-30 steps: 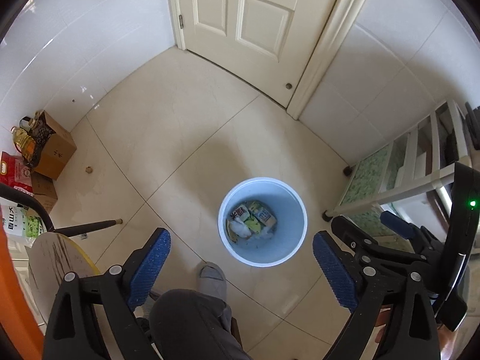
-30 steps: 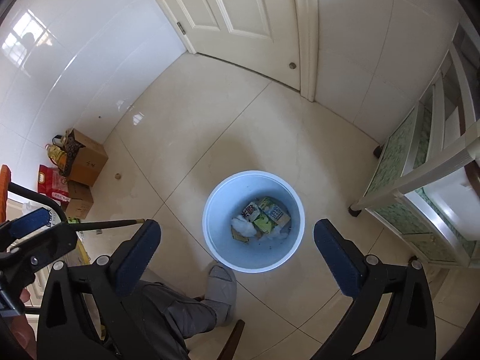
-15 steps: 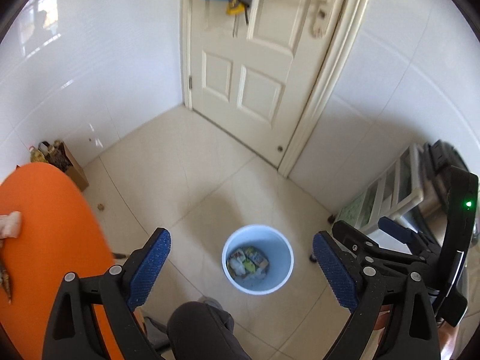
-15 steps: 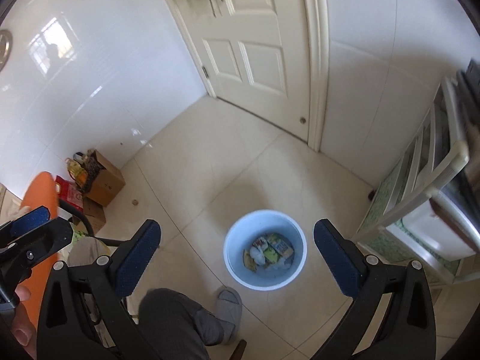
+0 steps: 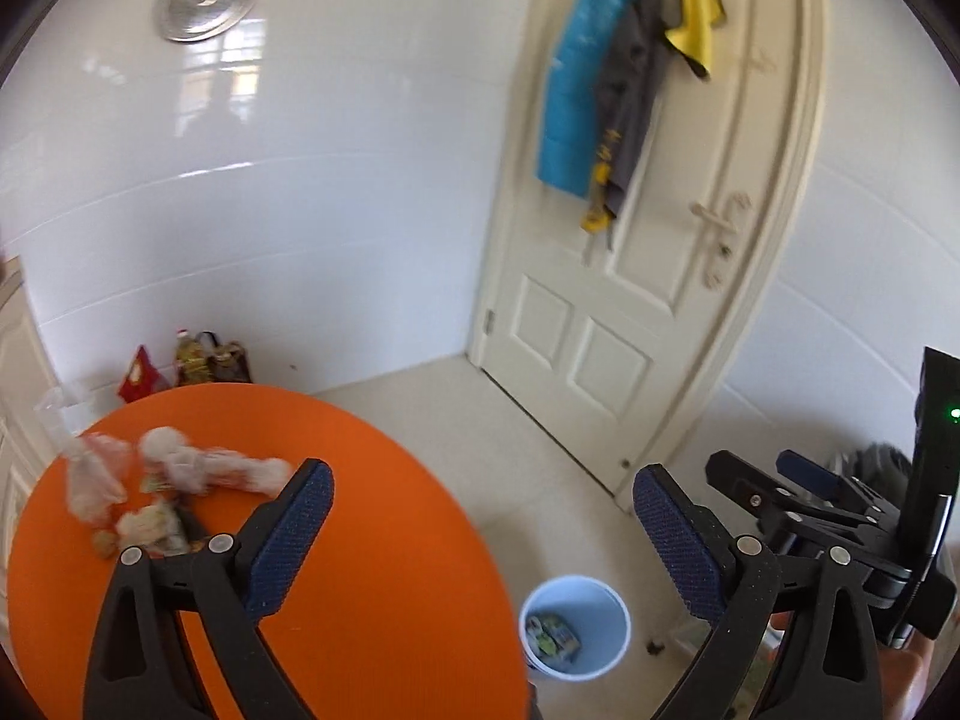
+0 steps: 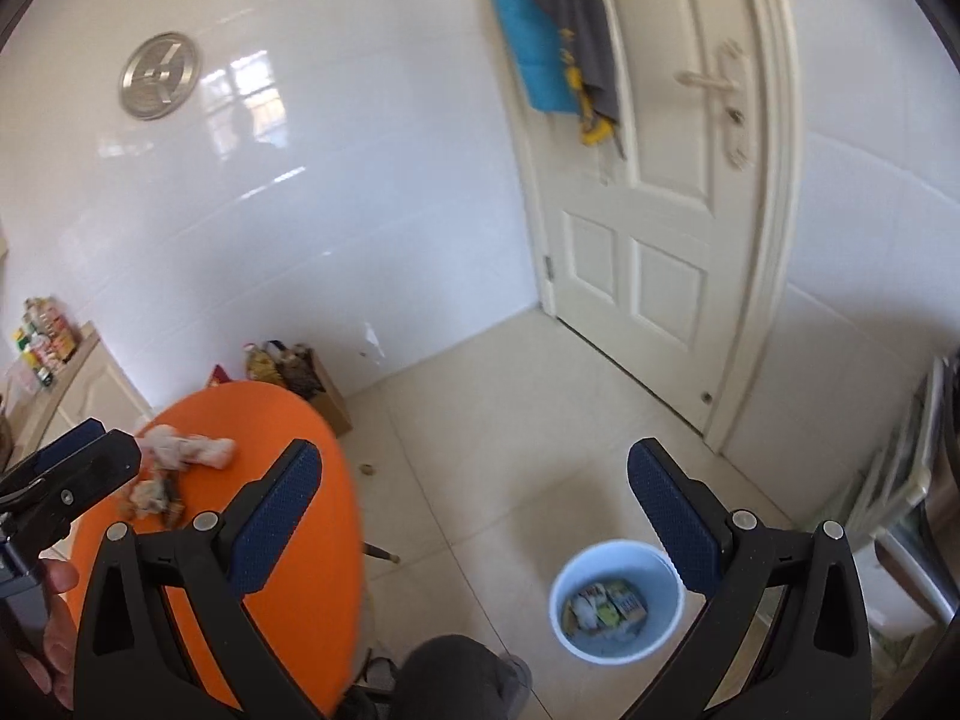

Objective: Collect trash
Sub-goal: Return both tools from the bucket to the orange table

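Observation:
A pale blue bin [image 5: 575, 627] [image 6: 615, 599] stands on the tiled floor with cartons and wrappers in it. An orange round table [image 5: 372, 588] [image 6: 288, 546] carries crumpled tissues [image 5: 210, 468] [image 6: 192, 451] and brown scraps [image 5: 147, 531] [image 6: 150, 495]. My left gripper [image 5: 483, 540] is open, empty, held high above the table's right edge. My right gripper [image 6: 474, 516] is also open and empty, raised over the floor between table and bin. The right gripper [image 5: 798, 495] shows at the right of the left wrist view, the left gripper [image 6: 60, 474] at the left of the right wrist view.
A cream door [image 5: 648, 252] with hanging blue, grey and yellow cloths [image 5: 606, 72] is ahead. Boxes and bags [image 6: 288, 369] sit against the white tiled wall. A shelf rack [image 6: 900, 480] stands at the right. A person's knee [image 6: 450, 678] is below.
Both grippers rose and tilted up from looking down into the bin. The bin now looks smaller and lower, and the orange table with its trash has come into view.

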Action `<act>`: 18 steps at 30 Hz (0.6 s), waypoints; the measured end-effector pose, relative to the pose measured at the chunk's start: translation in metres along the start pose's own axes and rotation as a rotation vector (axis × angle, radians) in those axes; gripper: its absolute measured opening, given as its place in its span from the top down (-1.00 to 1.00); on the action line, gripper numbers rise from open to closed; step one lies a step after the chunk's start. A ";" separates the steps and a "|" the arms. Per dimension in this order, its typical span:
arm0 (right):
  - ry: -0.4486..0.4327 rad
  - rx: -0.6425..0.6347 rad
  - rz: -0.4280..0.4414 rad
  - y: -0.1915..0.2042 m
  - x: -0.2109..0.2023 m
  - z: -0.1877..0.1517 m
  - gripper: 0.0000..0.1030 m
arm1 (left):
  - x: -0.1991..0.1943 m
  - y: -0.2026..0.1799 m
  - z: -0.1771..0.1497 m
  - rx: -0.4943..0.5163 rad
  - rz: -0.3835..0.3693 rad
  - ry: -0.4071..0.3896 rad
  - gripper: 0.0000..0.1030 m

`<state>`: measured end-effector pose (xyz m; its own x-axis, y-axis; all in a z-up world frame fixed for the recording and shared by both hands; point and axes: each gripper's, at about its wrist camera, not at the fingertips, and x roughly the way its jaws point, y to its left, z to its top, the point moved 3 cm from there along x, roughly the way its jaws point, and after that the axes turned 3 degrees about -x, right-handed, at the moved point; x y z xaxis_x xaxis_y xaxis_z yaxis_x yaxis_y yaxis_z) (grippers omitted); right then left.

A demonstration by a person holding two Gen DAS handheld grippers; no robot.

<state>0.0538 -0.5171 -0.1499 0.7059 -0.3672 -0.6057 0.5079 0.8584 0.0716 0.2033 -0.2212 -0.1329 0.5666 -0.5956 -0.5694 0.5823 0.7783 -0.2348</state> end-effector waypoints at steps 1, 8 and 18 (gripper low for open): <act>-0.010 -0.016 0.017 0.015 -0.002 0.004 -1.00 | -0.015 0.008 -0.004 -0.016 0.019 -0.016 -0.92; -0.046 -0.153 0.157 0.119 -0.004 0.015 -1.00 | -0.116 0.077 -0.051 -0.117 0.213 -0.115 -0.93; 0.005 -0.303 0.289 0.222 0.026 0.000 -1.00 | -0.191 0.132 -0.108 -0.235 0.397 -0.136 -0.94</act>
<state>0.1847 -0.3364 -0.1504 0.7953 -0.0941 -0.5989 0.1203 0.9927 0.0038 0.1089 0.0171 -0.1403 0.7990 -0.2512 -0.5464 0.1665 0.9655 -0.2004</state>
